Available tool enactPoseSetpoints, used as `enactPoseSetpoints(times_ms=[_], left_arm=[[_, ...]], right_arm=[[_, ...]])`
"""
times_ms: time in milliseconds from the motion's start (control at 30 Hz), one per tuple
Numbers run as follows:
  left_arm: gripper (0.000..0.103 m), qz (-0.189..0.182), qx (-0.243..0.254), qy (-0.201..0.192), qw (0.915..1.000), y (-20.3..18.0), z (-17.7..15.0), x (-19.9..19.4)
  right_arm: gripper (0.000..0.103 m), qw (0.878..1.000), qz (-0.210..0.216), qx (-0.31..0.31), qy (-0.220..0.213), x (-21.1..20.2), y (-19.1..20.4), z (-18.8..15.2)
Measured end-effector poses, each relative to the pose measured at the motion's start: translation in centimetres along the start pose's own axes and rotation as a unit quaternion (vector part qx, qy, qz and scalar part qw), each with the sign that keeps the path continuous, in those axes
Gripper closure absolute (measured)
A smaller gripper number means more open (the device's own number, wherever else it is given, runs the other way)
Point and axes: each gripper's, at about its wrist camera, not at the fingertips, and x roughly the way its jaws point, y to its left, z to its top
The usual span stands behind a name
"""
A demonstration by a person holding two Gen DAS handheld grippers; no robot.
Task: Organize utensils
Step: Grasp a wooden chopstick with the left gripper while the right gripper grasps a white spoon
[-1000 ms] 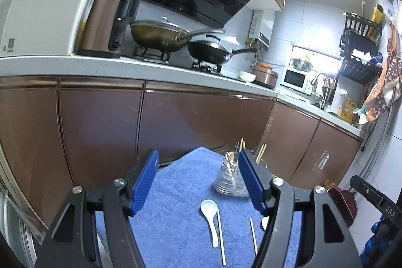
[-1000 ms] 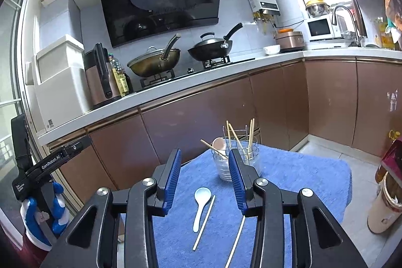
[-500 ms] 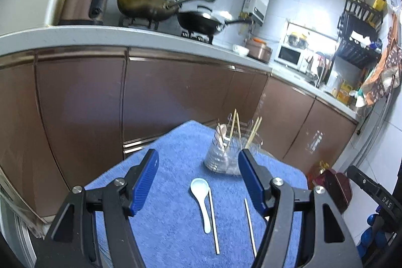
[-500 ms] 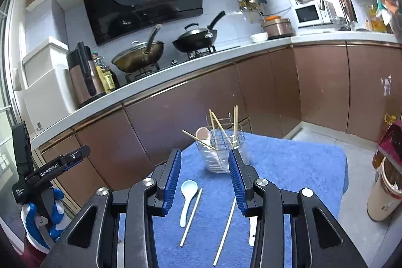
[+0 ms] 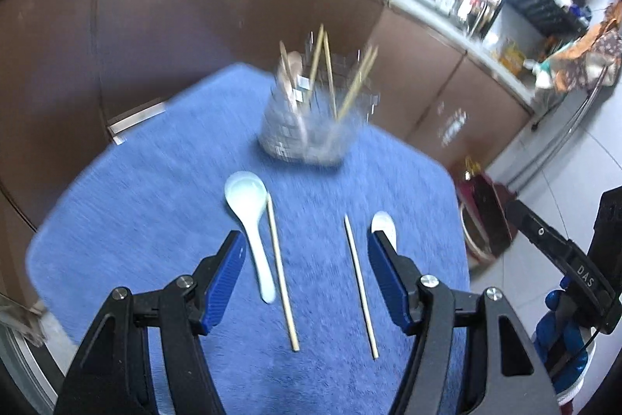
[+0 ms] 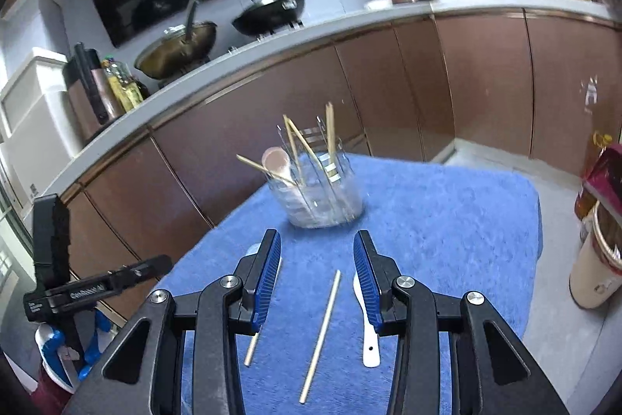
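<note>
L gripper (image 5: 305,249) hangs over the blue mat (image 5: 155,205) w/ jaws spread wide, nothing between the pads. Below it lie a white spoon (image 5: 248,216) and a chopstick (image 5: 280,269) just beside it on the right; a 2nd chopstick (image 5: 359,279) lies further right, then a 2nd white spoon (image 5: 384,223), partly hidden by the right finger. R gripper (image 6: 317,275) – jaws part-open, empty – sits above the 2nd chopstick. Clear glass holder (image 6: 322,195) stands at the mat's far side w/ chopsticks and a spoon upright in it.
</note>
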Motion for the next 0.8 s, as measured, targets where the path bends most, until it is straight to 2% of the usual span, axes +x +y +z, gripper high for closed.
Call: enactPoseSetpoints(times_ms=[100, 200, 367, 667, 800], left_arm=[[0.04, -0.007, -0.007, 0.05, 0.9987, 0.0, 0.1, 4.0], [0.042, -0.006, -0.016, 0.08, 0.9966, 0.2, 0.2, 6.9], [0.054, 0.004, -0.029, 0.122, 0.9921, 1.2, 1.2, 10.8], [0.071, 0.028, -0.04, 0.159, 0.9861, 2.6, 2.1, 14.6], [0.076, 0.038, -0.042, 0.173, 0.9833, 3.0, 2.3, 15.6]], right_arm=[[0.064, 1.0, -0.002, 0.007, 0.029, 2.0, -0.8, -0.5], [0.064, 0.998, -0.003, 0.014, 0.057, 3.9, -1.5, -1.0], [0.064, 0.995, -0.006, 0.024, 0.094, 6.6, -2.7, -1.6], [0.064, 0.99, -0.012, 0.027, 0.136, 10.4, -4.6, -1.7], [0.064, 0.988, -0.005, 0.025, 0.151, 11.7, -5.1, -1.8]])
